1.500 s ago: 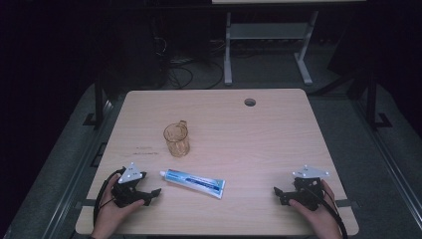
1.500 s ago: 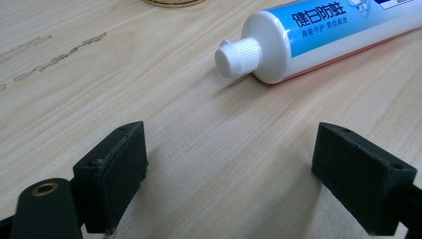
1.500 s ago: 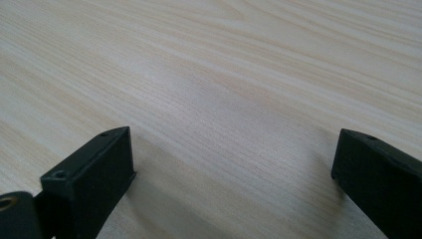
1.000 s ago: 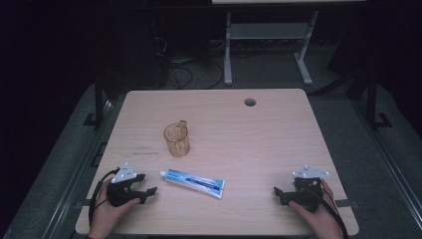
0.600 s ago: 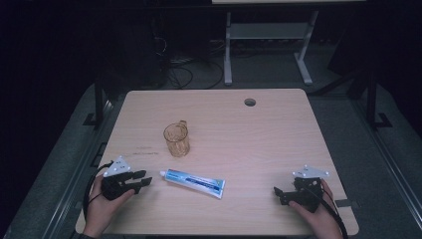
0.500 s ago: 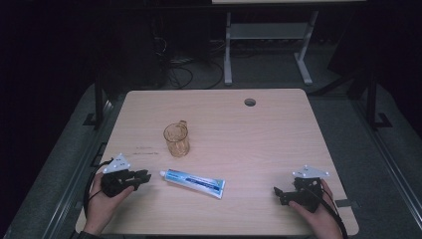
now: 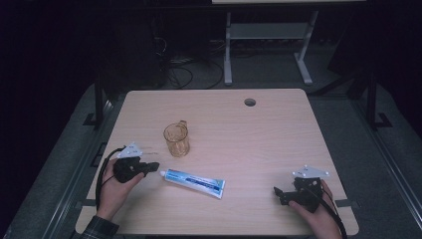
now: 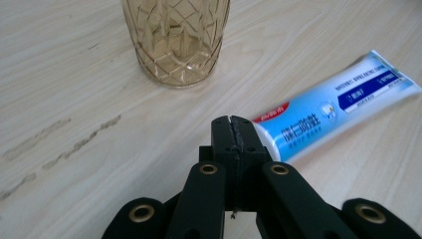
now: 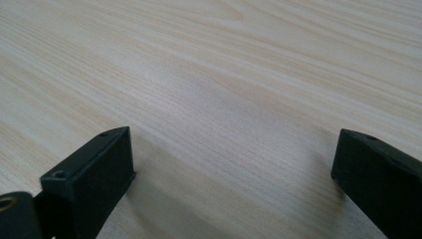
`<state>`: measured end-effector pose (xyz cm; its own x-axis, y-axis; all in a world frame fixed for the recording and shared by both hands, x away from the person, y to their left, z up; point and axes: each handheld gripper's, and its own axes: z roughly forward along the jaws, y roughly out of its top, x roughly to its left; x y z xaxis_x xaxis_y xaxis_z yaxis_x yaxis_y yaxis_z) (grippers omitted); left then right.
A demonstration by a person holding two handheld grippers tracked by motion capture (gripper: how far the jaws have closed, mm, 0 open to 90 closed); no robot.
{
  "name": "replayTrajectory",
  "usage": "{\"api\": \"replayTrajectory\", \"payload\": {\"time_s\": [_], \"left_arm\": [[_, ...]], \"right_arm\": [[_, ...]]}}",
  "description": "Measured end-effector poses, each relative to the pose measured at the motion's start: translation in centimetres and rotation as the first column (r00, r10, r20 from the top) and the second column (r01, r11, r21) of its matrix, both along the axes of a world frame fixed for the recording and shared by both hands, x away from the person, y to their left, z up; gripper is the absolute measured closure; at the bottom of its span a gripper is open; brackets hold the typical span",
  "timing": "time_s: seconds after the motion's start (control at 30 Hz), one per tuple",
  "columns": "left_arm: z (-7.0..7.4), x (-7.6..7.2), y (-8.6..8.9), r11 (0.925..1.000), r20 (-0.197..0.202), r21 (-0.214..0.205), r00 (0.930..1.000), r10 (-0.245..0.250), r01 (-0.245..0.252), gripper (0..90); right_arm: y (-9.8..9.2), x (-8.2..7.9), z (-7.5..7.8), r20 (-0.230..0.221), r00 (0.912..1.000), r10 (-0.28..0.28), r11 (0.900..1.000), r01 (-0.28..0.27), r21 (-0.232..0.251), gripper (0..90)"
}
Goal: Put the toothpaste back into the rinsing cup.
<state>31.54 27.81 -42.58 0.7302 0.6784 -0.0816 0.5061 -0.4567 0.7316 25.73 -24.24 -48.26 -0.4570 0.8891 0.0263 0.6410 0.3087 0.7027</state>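
Observation:
A blue and white toothpaste tube (image 7: 194,182) (image 8: 333,110) lies flat near the table's front, cap end to the left. Behind it stands an amber patterned glass mug (image 7: 176,139) (image 8: 175,40), upright. My left gripper (image 7: 153,166) (image 8: 233,125) sits in a hand at the front left, jaws pressed together with nothing between them, its tip just short of the tube's cap end. My right gripper (image 7: 277,193) (image 9: 231,159) rests at the front right, jaws wide apart over bare wood.
The light wooden table (image 7: 259,144) has a round cable hole (image 7: 250,102) near its far edge. Faint scuff marks (image 8: 59,139) lie left of the mug. A dark floor with cables and a metal stand lies beyond the table.
The left hand has lifted and carried its gripper back and to the left, then turned it toward the tube's cap end. The right gripper has stayed put.

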Motion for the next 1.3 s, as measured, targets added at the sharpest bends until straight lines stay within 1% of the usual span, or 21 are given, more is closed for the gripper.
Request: {"api": "replayTrajectory", "payload": {"time_s": [0.07,0.1,0.2,0.3,0.37,0.4,0.43,0.53,0.8,0.83,0.93,1.0,1.1,1.13,1.2,1.3], "left_arm": [[-0.1,0.2,-0.3,1.0000,-0.002,-0.007,1.0000,-0.001,0.001,90.0],[-0.4,0.5,-0.6,1.0000,-0.007,0.004,0.9999,-0.008,0.008,90.0],[-0.8,1.0,-1.0,0.9998,-0.018,0.015,0.9997,-0.014,0.015,90.0],[-1.2,1.4,-1.4,0.9997,-0.019,0.018,0.9997,-0.017,0.017,90.0],[-1.5,1.6,-1.6,0.9992,-0.029,0.033,0.9994,-0.021,0.022,90.0],[-1.5,1.6,-1.6,0.9992,-0.029,0.033,0.9994,-0.021,0.022,90.0],[-1.8,1.8,-1.8,0.9984,-0.037,0.049,0.9990,-0.026,0.028,90.0],[-2.0,1.8,-1.9,0.9976,-0.040,0.060,0.9986,-0.034,0.036,90.0],[-1.9,1.2,-2.3,0.9952,-0.040,0.076,0.9974,-0.059,0.062,90.0],[-2.0,1.1,-2.5,0.9937,-0.040,0.091,0.9972,-0.062,0.066,90.0],[-2.2,0.9,-2.5,0.9932,-0.051,0.090,0.9963,-0.070,0.074,90.0],[-2.4,0.7,-2.4,0.9927,-0.062,0.090,0.9953,-0.075,0.080,90.0],[-2.4,0.1,-2.3,0.9918,-0.068,0.089,0.9940,-0.086,0.092,90.0],[-2.5,-0.1,-2.3,0.9926,-0.071,0.081,0.9938,-0.085,0.091,90.0],[-2.5,-0.4,-2.3,0.9919,-0.078,0.082,0.9928,-0.091,0.097,90.0],[-2.6,-1.0,-2.2,0.9933,-0.089,0.066,0.9921,-0.089,0.095,90.0]], "right_arm": [[0.0,0.0,0.0,0.001,1.0000,0.001,1.0000,-0.001,-0.001,2.5],[0.0,0.0,0.0,0.001,1.0000,0.001,1.0000,-0.001,-0.001,2.5],[0.0,0.0,0.0,0.001,1.0000,0.001,1.0000,-0.001,-0.001,2.5],[0.0,0.0,0.0,0.000,1.0000,0.000,1.0000,0.000,0.000,2.5],[0.0,0.0,0.0,0.000,1.0000,0.000,1.0000,0.000,0.000,2.5],[0.0,0.0,0.0,0.000,1.0000,0.000,1.0000,0.000,0.000,2.5],[0.0,0.0,0.0,0.001,1.0000,0.001,1.0000,-0.001,0.000,2.5],[0.0,0.0,0.0,0.001,1.0000,0.001,1.0000,-0.001,-0.001,2.5],[0.0,0.0,0.0,0.000,1.0000,0.000,1.0000,0.000,0.000,2.5],[0.0,0.0,0.0,0.001,1.0000,0.001,1.0000,-0.001,-0.001,2.5],[0.0,0.0,0.0,0.000,1.0000,0.000,1.0000,0.000,0.000,2.5],[0.0,0.0,0.0,0.001,1.0000,0.001,1.0000,-0.001,0.000,2.5],[0.0,0.0,0.0,0.001,1.0000,0.001,1.0000,-0.001,-0.001,2.5],[0.0,0.0,0.0,0.001,1.0000,0.001,1.0000,-0.001,-0.001,2.5],[0.0,0.0,0.0,0.001,1.0000,0.001,1.0000,-0.001,-0.001,2.5],[0.0,0.0,0.0,0.000,1.0000,0.001,1.0000,-0.001,0.000,2.5]]}}
